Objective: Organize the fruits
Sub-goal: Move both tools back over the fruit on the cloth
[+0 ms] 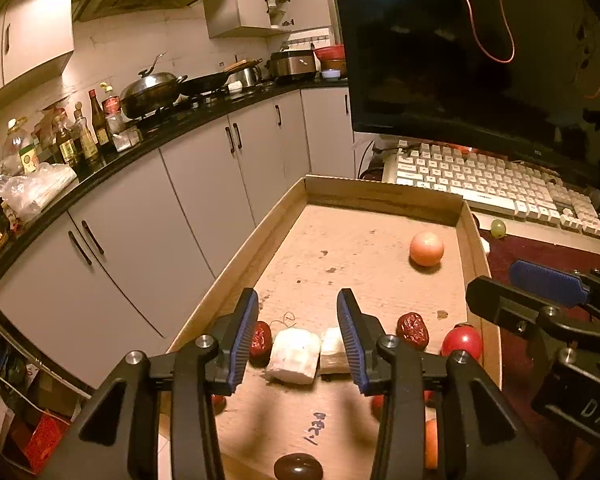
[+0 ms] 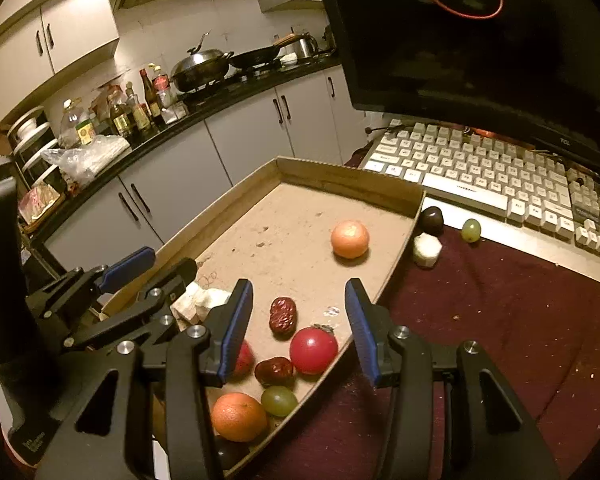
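Two grippers hang over a shallow cardboard tray [image 2: 352, 184] of fruit. At the left of the right wrist view, the left gripper [image 1: 298, 336] has its fingers spread wide with nothing between them; in its own view two white chunks [image 1: 294, 356] lie on the tray floor in the gap, untouched, a dried red date [image 1: 261, 338] just left of them. In the lower middle of the right wrist view, the right gripper [image 2: 299, 328] is likewise wide open and empty, poised above a wrinkled date [image 2: 283, 317], a second date [image 2: 274, 370] and a red tomato [image 2: 313, 351]. Lower down, near the tray's close corner, sit an orange [image 2: 238, 416] and a green grape [image 2: 279, 400]. Toward the far right side of the tray rests a pale round orange fruit [image 2: 350, 239]. Right of the tray wall, on the dark red tabletop [image 2: 500, 320], lie a dark plum [image 2: 432, 219], a white chunk [image 2: 427, 250] and another green grape [image 2: 471, 230], just before the keyboard [image 2: 500, 176].
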Available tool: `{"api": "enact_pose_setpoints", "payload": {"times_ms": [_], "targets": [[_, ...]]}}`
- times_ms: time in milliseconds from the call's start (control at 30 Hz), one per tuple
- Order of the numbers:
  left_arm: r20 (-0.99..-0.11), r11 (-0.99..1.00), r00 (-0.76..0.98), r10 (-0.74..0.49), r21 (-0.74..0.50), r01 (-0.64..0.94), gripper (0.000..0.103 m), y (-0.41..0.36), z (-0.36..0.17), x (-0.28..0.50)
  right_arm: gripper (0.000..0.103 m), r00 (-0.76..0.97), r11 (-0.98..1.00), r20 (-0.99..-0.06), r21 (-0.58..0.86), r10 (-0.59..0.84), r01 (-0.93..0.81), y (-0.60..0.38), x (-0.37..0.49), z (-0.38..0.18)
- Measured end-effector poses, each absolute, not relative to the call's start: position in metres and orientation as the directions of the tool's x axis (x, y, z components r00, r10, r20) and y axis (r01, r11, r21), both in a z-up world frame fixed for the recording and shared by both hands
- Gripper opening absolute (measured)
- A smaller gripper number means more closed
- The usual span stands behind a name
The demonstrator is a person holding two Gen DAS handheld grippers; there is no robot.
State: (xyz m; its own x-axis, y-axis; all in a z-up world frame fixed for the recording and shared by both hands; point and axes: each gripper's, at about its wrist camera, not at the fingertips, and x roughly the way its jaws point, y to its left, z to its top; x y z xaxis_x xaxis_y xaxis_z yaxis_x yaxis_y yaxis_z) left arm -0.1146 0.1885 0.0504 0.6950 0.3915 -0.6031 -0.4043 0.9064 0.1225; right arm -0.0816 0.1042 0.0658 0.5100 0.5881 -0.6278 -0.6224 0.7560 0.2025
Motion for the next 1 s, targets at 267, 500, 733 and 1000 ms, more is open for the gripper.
{"api": "enact_pose_setpoints", "payload": {"times_ms": [267, 500, 733, 1000], "targets": [[-0.605, 0.91, 0.696, 0.386, 0.125, -0.396, 0.041, 0.184, 0.05, -0.112, 0.05, 0.515, 0.759, -0.62, 0.216, 0.592, -0.614, 0.096, -0.079, 0.069], [-0.611, 0.935, 0.725, 0.318, 0.077, -0.345, 0.052, 0.185, 0.055, -0.109, 0.05, 0.535, 0.773, -0.611, 0.216, 0.583, -0.596, 0.072, -0.068, 0.072], [-0.585, 0.962, 0.771, 0.252, 0.065, -0.266, 0.061, 0.167, 0.065, -0.096, 0.05, 0.579, 0.873, -0.684, 0.18, 0.443, -0.454, -0.007, -0.014, 0.051], [-0.601, 0.976, 0.771, 0.211, 0.085, -0.201, 0.063, 0.145, 0.066, -0.081, 0.05, 0.543, 0.887, -0.724, 0.217, 0.427, -0.407, -0.006, 0.049, 0.04]]}}
